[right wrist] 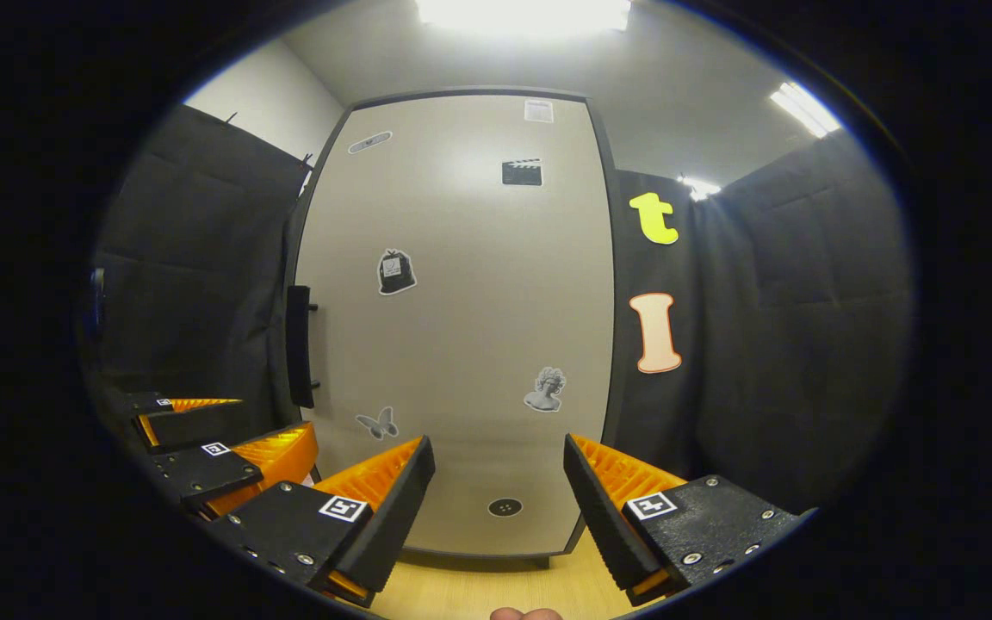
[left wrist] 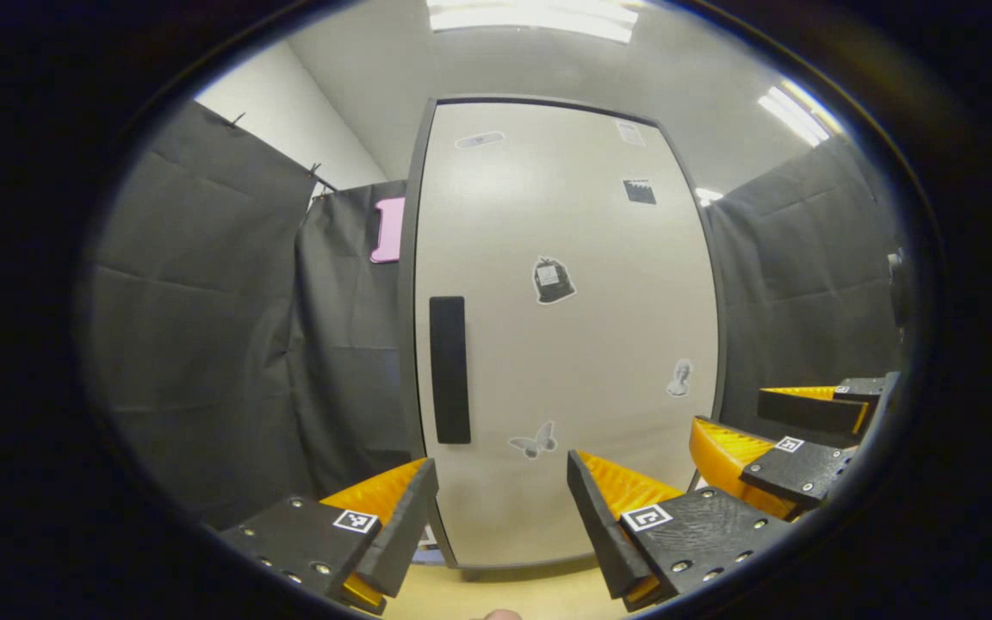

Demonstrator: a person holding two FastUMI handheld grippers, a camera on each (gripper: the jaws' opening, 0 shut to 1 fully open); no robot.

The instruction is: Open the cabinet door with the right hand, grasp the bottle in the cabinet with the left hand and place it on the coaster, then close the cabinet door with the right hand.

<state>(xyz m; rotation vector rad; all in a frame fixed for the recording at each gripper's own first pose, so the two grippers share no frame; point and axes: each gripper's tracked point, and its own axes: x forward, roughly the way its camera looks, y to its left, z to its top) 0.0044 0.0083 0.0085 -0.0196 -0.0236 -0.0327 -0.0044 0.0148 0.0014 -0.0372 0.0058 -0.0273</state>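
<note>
Facing the closed cabinet door (right wrist: 461, 327), both sets of fingers are sitting wide open and holding nothing. The upright handle (right wrist: 299, 346) is lying up and left of the right gripper (right wrist: 498, 491), so it's needing to swing left. The bottle is presumably sitting hidden inside; the left gripper (left wrist: 503, 508) is waiting.

Test booth, not home: black cloth walls (left wrist: 203, 344), ceiling strip lights (right wrist: 522, 13), lone sticker-covered cabinet (right wrist: 461, 327) on wood-look table (right wrist: 479, 590).
</note>
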